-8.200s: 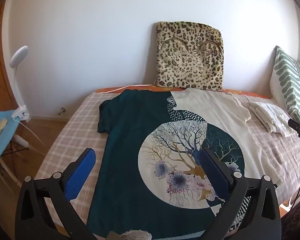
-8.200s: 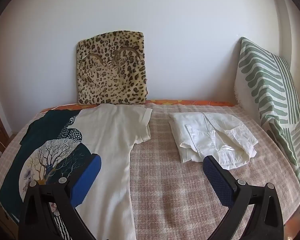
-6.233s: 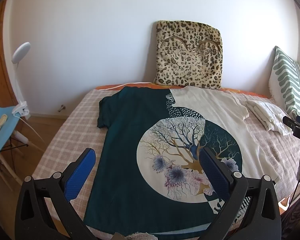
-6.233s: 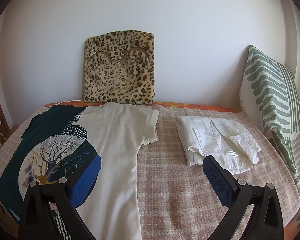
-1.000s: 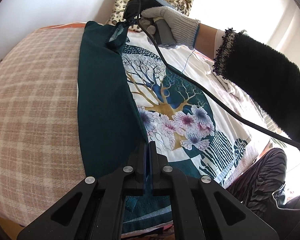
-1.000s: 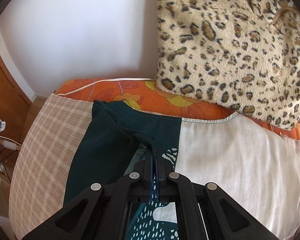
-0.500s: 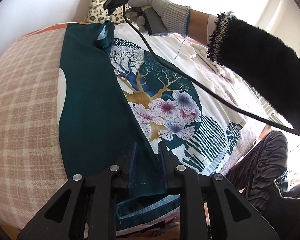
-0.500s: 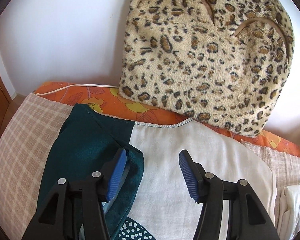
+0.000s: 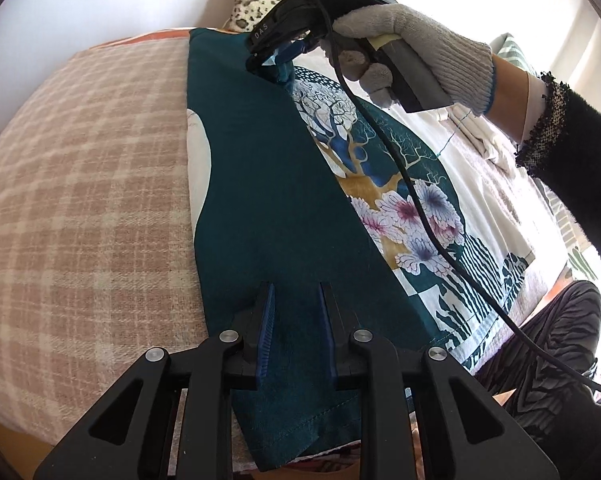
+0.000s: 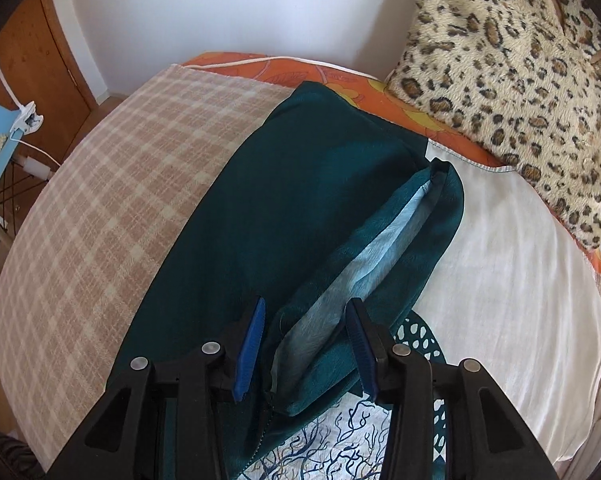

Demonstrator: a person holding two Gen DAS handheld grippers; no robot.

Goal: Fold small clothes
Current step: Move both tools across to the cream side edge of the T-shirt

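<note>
T-shirt (image 9: pixel 284 184) hem passes under the left gripper (image 9: pixel 296 316) body, out of sight; white clothes (image 9: pixel 480 132) mostly hidden behind the gloved hand (image 9: pixel 412 36).

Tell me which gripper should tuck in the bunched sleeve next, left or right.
Right. The right gripper sits open directly over the bunched sleeve at the collar end of the T-shirt. The left gripper, jaws also open, is down at the hem end, farther from the sleeve.
</note>
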